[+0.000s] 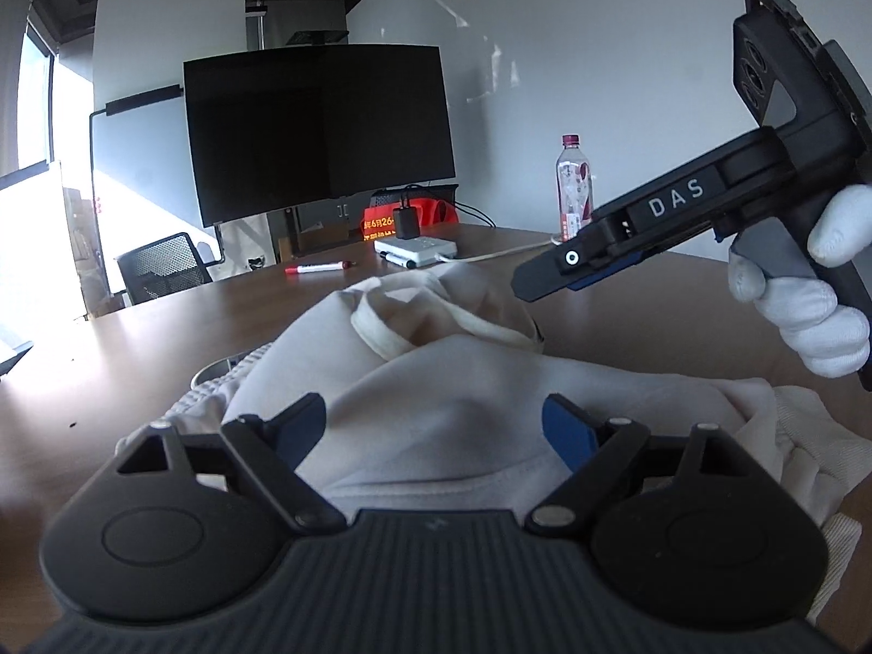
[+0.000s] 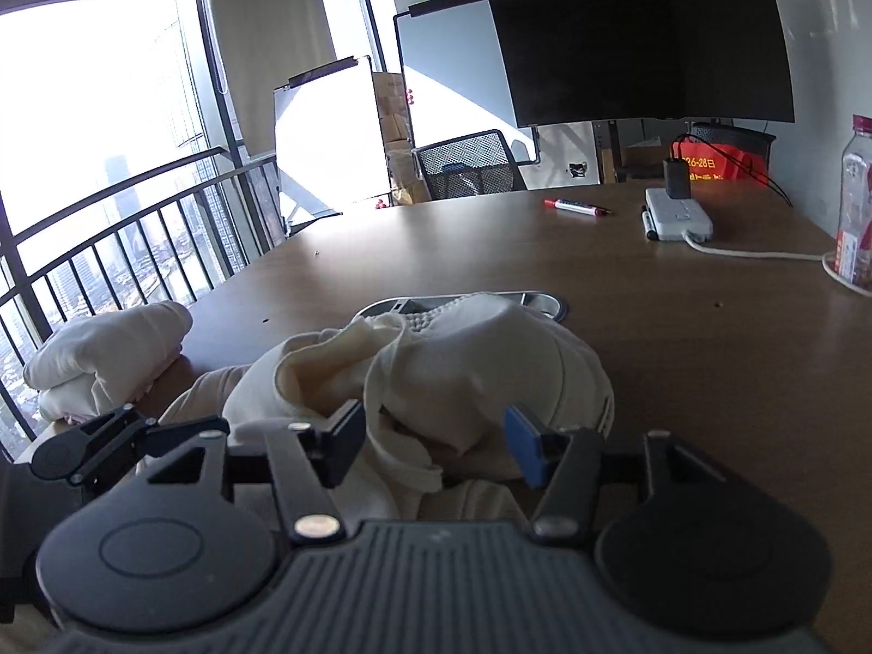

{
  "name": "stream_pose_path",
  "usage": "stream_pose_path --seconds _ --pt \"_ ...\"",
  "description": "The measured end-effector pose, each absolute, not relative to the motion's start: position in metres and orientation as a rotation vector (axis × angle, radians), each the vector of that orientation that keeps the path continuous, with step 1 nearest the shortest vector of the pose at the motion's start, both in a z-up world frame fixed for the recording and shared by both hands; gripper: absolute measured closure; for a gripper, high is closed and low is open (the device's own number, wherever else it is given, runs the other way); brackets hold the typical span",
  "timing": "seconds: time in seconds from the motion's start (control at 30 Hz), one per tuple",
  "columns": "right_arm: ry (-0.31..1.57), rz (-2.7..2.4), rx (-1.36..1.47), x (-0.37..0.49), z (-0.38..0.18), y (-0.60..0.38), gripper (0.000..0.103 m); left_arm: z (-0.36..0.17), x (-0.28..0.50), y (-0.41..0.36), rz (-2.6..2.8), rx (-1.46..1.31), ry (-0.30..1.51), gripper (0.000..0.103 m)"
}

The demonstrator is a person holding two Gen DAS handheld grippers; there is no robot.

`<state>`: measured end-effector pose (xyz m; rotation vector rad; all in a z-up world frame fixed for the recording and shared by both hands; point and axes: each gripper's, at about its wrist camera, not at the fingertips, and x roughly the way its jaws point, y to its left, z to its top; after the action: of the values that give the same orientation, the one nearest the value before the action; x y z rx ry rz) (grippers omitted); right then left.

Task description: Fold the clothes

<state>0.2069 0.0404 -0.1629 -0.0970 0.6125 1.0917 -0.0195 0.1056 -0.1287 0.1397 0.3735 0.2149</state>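
**Crumpled cream garment under both wide-open grippers**

Basically everything is placed off the brown wooden table (image 2: 627, 327), largest first.

Table: smooth wood grain, rounded far edge, takes up most of both views. A metal cable hatch (image 2: 537, 300) is sunk in its middle.

Cream garment (image 1: 436, 398): lies bunched on the near part of the table, partly covering the hatch. Soft, thick knit, sweatshirt-like; ribbed band (image 1: 381, 327) curls up on top, and a waffle-textured patch shows at the far side. No flat edge, no clean crease, so it reads as unfolded. Long axis can't be told from this heap.

Second cream bundle (image 2: 109, 349): on the table's near left edge, apart from the main heap; folded or just piled, can't tell.

Left gripper (image 1: 433, 430): jaws spread wide, nothing between them, cloth directly ahead and below, very near.

Right gripper (image 2: 433, 444): jaws also wide, holding nothing, with a loose flap of cloth sitting in the gap. Seen from the left view it is raised above the garment, held by a white-gloved hand (image 1: 801, 300).

Judgement: the left gripper looks nearer to the cloth. The garment lies straight ahead of both, so any grab needs an edge found first.

Small stuff at the table's far side: plastic bottle (image 1: 572, 185), white power strip (image 2: 678, 212), red marker (image 2: 575, 207).
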Motion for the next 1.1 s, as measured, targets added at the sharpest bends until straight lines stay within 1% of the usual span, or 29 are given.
stream_pose_path --seconds 0.07,0.13,0.17,0.2,0.23,0.27,0.3,0.33,0.37,0.43,0.47,0.5,0.53,0.57,0.6,0.67,0.77,0.8,0.87,0.97,1.0,1.03,1.07,1.1 --pt "0.636 1.109 -0.14 0.202 -0.173 0.052 0.035 -0.13 -0.018 0.104 0.221 0.149 0.389 0.018" --pt "0.676 1.119 -0.175 0.196 -0.185 0.066 0.035 -0.13 -0.019 0.105 0.215 0.147 0.386 0.021" --pt "0.699 1.123 -0.191 0.193 -0.191 0.073 0.034 -0.13 -0.019 0.106 0.21 0.143 0.381 0.032" --pt "0.724 1.123 -0.207 0.19 -0.198 0.079 0.034 -0.13 -0.018 0.107 0.213 0.141 0.393 0.059" --pt "0.749 1.115 -0.225 0.187 -0.206 0.087 0.034 -0.13 -0.016 0.108 0.219 0.139 0.409 0.074" --pt "0.763 1.105 -0.243 0.182 -0.213 0.096 0.036 -0.131 -0.014 0.11 0.237 0.141 0.427 0.093" --pt "0.761 1.1 -0.25 0.18 -0.218 0.1 0.039 -0.132 -0.013 0.112 0.244 0.137 0.436 0.095" --pt "0.757 1.102 -0.247 0.179 -0.222 0.105 0.047 -0.132 -0.012 0.114 0.248 0.131 0.442 0.095" --pt "0.755 1.109 -0.241 0.179 -0.224 0.108 0.065 -0.131 -0.013 0.116 0.249 0.123 0.442 0.095" --pt "0.727 1.12 -0.223 0.176 -0.217 0.11 0.087 -0.129 -0.015 0.117 0.25 0.114 0.433 0.095" --pt "0.707 1.125 -0.213 0.174 -0.211 0.109 0.089 -0.127 -0.017 0.118 0.239 0.11 0.427 0.094" --pt "0.687 1.13 -0.203 0.172 -0.205 0.109 0.09 -0.126 -0.018 0.118 0.228 0.107 0.422 0.087" --pt "0.667 1.135 -0.193 0.17 -0.199 0.109 0.09 -0.125 -0.02 0.116 0.214 0.105 0.414 0.079" --pt "0.647 1.14 -0.182 0.169 -0.193 0.108 0.09 -0.123 -0.021 0.114 0.206 0.107 0.398 0.054" --pt "0.627 1.145 -0.172 0.167 -0.187 0.108 0.09 -0.122 -0.024 0.112 0.214 0.112 0.367 0.034" --pt "0.588 1.156 -0.149 0.163 -0.175 0.107 0.09 -0.117 -0.031 0.109 0.226 0.113 0.299 0.02" --pt "0.554 1.185 -0.13 0.156 -0.164 0.112 0.09 -0.109 -0.036 0.117 0.189 0.04 0.258 0.015" --pt "0.548 1.192 -0.129 0.155 -0.163 0.114 0.09 -0.107 -0.036 0.121 0.179 0.006 0.254 0.011" --pt "0.537 1.207 -0.127 0.151 -0.161 0.117 0.09 -0.105 -0.034 0.128 0.161 -0.054 0.252 0.008" --pt "0.538 1.217 -0.126 0.151 -0.16 0.121 0.09 -0.106 -0.029 0.131 0.155 -0.074 0.265 0.008" --pt "0.543 1.217 -0.128 0.153 -0.159 0.124 0.09 -0.107 -0.027 0.128 0.16 -0.054 0.267 0.009" --pt "0.547 1.217 -0.13 0.154 -0.158 0.126 0.09 -0.107 -0.026 0.124 0.164 -0.031 0.269 0.01" --pt "0.55 1.218 -0.132 0.153 -0.159 0.127 0.09 -0.107 -0.025 0.12 0.165 -0.003 0.266 0.019" --pt "0.552 1.22 -0.138 0.15 -0.158 0.129 0.09 -0.108 -0.024 0.118 0.169 0.012 0.266 0.037"
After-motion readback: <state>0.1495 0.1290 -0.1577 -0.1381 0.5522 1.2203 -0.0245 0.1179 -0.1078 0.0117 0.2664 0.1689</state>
